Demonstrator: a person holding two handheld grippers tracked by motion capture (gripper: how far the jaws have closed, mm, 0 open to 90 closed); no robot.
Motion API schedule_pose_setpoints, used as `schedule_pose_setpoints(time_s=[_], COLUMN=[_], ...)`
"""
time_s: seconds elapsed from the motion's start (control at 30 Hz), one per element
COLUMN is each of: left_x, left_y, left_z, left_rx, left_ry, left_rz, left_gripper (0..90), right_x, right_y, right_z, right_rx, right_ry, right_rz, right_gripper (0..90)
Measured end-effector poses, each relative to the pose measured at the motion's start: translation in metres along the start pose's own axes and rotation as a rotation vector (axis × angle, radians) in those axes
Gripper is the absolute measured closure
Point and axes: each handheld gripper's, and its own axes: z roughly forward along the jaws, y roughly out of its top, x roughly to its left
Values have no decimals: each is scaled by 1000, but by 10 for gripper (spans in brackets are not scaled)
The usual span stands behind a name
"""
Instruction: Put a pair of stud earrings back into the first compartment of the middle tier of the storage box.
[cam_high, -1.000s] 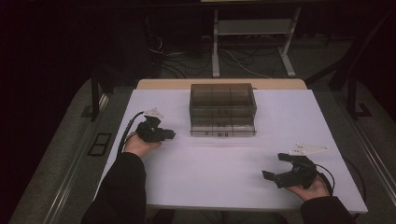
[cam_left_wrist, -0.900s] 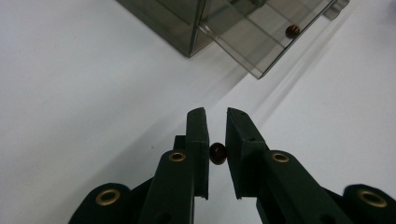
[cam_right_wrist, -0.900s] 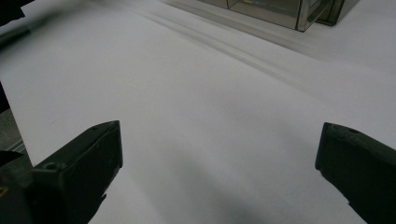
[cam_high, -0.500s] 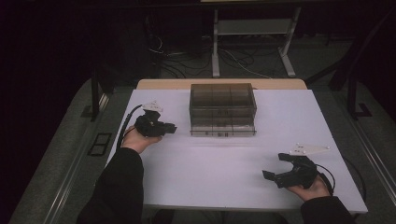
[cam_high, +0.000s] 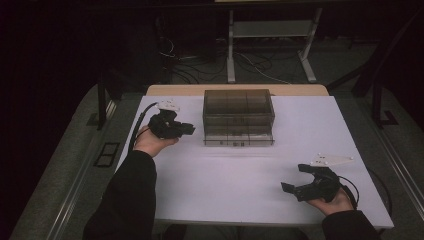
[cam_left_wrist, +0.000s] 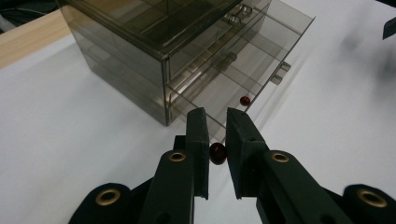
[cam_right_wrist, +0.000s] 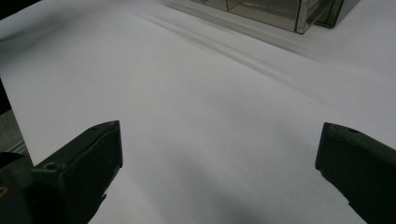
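A smoky clear drawer box (cam_high: 238, 117) stands at the back middle of the white table (cam_high: 235, 175). Its bottom drawer (cam_left_wrist: 233, 88) is pulled out, with a dark red bead (cam_left_wrist: 244, 100) lying inside. My left gripper (cam_high: 189, 130) hovers just left of the box. In the left gripper view it (cam_left_wrist: 217, 122) is shut on a second dark red bead (cam_left_wrist: 217, 153), held between its pads above the drawer's near corner. My right gripper (cam_high: 295, 180) rests near the front right of the table; the right gripper view shows it (cam_right_wrist: 219, 149) open wide with nothing between its jaws.
The table's wooden back edge (cam_high: 235, 90) shows behind the box. Beyond it stand a metal frame (cam_high: 270, 45) and loose cables (cam_high: 185, 62) on the dark floor. A rail (cam_high: 75, 190) runs along the table's left side.
My left gripper has risen and moved right toward the drawer box, still holding the bead. The right gripper has not moved.
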Motion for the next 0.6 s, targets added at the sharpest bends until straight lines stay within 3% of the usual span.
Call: schedule_pose_setpoints(time_s=[0.6], left_x=[-21], left_y=[32], left_z=[15], left_rx=[-34], left_ry=[-36], left_rz=[67], left_gripper=[786], right_x=[0], right_y=[0], right_z=[-1], right_rx=[-2], right_ry=[2], right_rz=[-1], right_gripper=[2])
